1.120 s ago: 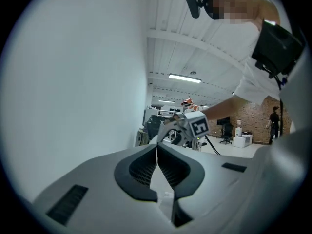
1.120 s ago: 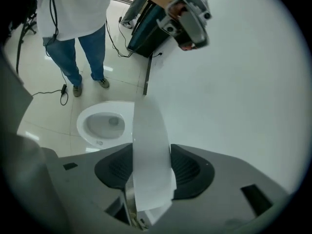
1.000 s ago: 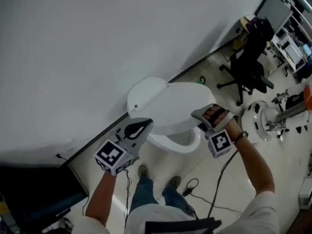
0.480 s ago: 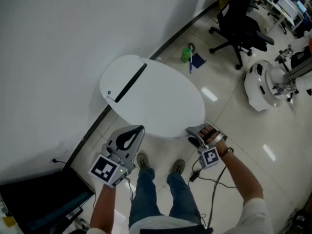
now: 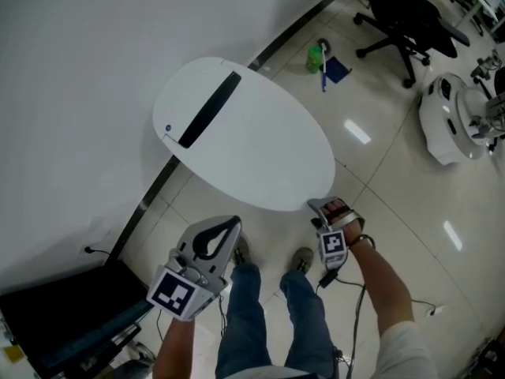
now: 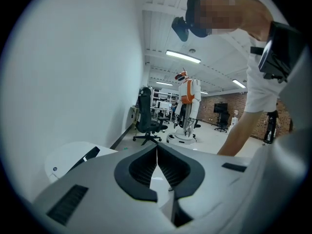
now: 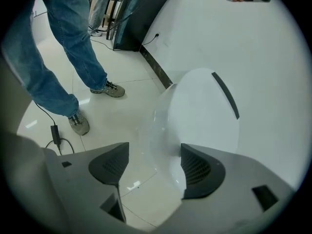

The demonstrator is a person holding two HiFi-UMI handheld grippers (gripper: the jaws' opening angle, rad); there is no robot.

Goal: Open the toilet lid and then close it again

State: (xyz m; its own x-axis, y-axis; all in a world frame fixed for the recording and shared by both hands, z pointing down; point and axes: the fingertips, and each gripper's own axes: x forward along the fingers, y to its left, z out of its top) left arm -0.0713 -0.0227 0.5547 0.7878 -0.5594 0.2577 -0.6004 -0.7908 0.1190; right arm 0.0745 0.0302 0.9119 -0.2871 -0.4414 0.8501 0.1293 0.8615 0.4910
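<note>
The white toilet lid (image 5: 252, 136) lies flat and closed, with its black hinge strip (image 5: 209, 109) toward the wall. My right gripper (image 5: 318, 206) is at the lid's front edge, pointing steeply down. In the right gripper view the right gripper (image 7: 153, 152) is open; its jaws have just been opening. The lid's rounded front edge (image 7: 168, 130) shows in the gap, and the pads do not press on it. My left gripper (image 5: 221, 231) hangs apart from the toilet, in front of it on the left. In its own view the left gripper (image 6: 157, 149) is shut with nothing between its pads.
A black office chair (image 5: 410, 10), a green bottle (image 5: 315, 57) and a white round machine base (image 5: 451, 117) stand on the tiled floor to the right. A black panel (image 5: 71, 314) leans at the wall, lower left. My shoes and a cable (image 7: 54, 133) are on the floor.
The lid has come down from half raised, with the bowl showing, to flat and closed. Both grippers have sunk with it. The right jaws stand wider apart at the lid's edge.
</note>
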